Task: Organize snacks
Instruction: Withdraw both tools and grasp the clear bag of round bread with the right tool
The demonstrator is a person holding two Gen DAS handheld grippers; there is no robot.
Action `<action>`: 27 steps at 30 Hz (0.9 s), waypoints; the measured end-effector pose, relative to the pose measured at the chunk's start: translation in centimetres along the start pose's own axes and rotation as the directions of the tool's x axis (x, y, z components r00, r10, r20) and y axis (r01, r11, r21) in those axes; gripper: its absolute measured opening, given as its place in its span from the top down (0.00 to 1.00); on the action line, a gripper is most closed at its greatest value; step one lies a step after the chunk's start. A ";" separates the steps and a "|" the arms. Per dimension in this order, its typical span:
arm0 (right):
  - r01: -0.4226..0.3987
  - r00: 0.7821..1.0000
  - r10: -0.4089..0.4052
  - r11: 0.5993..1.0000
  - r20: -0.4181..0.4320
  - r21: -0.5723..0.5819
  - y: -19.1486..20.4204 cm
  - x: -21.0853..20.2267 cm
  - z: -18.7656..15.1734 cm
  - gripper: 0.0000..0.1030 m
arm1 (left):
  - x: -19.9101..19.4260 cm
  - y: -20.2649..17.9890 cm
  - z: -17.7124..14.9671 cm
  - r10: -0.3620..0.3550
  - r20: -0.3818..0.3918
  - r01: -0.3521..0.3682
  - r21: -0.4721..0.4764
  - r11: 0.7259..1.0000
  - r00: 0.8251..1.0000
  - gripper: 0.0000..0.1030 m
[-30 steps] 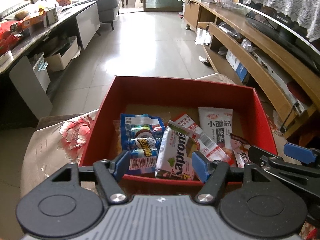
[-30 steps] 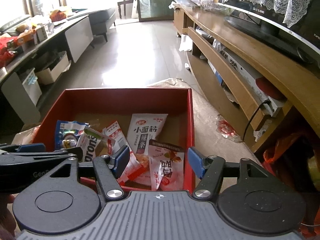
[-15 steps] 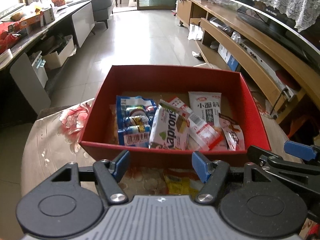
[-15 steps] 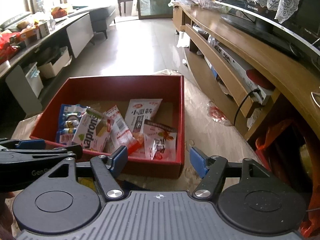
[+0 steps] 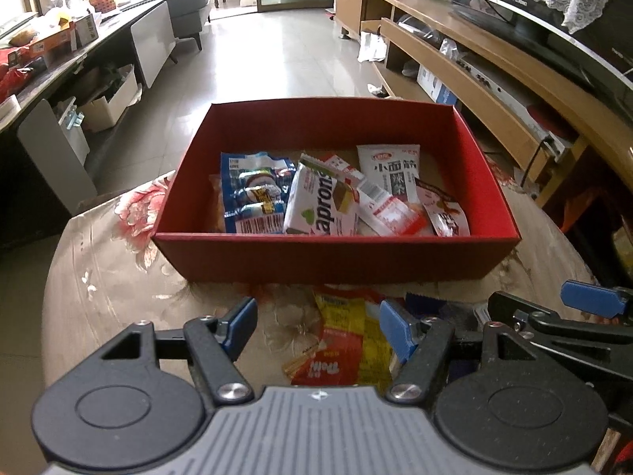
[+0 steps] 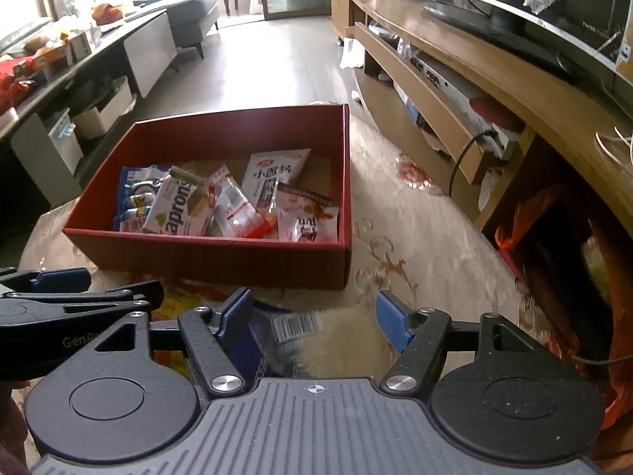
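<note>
Both the left gripper (image 5: 316,326) and right gripper (image 6: 312,318) hover half-open and empty before the red box (image 5: 336,255), lined up over loose packets (image 5: 344,340) awaiting sorting.

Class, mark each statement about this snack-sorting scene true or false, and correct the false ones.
1. The red box holds several snack packets. True.
2. The left gripper grips a packet. False: its jaws are open and hold nothing.
3. A yellow-and-red packet lies on the table outside the box. True.
4. The Kapron's packet lies on the tablecloth. False: it is inside the box.
5. The right gripper is shut. False: its jaws are open.
</note>
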State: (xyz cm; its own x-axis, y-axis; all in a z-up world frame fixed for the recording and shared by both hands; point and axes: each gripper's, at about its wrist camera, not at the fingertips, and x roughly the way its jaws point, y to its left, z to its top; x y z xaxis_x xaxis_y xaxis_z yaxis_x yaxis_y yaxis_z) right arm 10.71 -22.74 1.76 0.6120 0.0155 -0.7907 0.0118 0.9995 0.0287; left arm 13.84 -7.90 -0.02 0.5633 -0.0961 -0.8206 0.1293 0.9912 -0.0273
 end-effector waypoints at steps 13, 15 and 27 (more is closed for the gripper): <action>-0.002 0.999 0.002 1.000 -0.037 0.004 -0.3 -0.6 -2.0 0.27 | -0.1 -0.3 -1.8 -0.023 -0.035 0.024 0.034 0.999 0.999 0.32; -0.011 0.999 0.011 1.000 -0.048 0.003 -0.4 -0.6 -2.3 0.26 | 0.0 -0.1 -1.9 -0.038 -0.048 0.039 0.024 0.999 0.998 0.30; -0.026 0.992 0.036 0.996 -0.119 0.085 -3.5 1.5 -2.4 0.21 | 0.0 0.3 -1.5 -0.082 -0.065 0.082 -0.007 0.997 0.994 0.26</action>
State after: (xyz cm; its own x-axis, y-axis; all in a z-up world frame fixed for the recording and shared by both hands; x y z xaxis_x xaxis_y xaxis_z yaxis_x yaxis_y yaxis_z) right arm 9.69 -26.14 -0.94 0.5134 0.0549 -0.8564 0.0628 0.9929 0.1012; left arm 12.64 -7.50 -0.92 0.4962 -0.1712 -0.8512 0.1697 0.9806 -0.0983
